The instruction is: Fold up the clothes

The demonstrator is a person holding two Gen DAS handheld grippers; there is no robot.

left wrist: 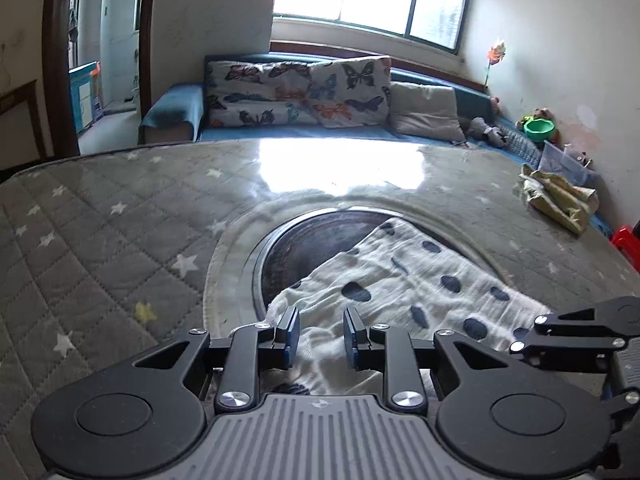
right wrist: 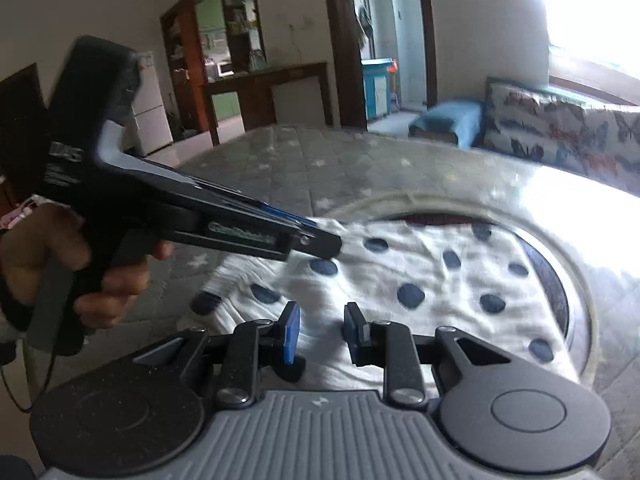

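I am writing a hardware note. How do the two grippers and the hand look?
Each gripper, left and right, is black, with linkage bars, silver screws, round discs, a ribbed grey body and blue pads. The right view shows the left one's pistol handle with white lettering, a thin cable, and a hand with a grey cuff.

Near edge: left gripper and right gripper crowd it side by side, jaws parted, over the dotted cloth.
Left side of table: bare quilted cover, open passage.
Far edge: bare, glare-lit, free.
Far right corner: crumpled yellow-green cloth blocks it.
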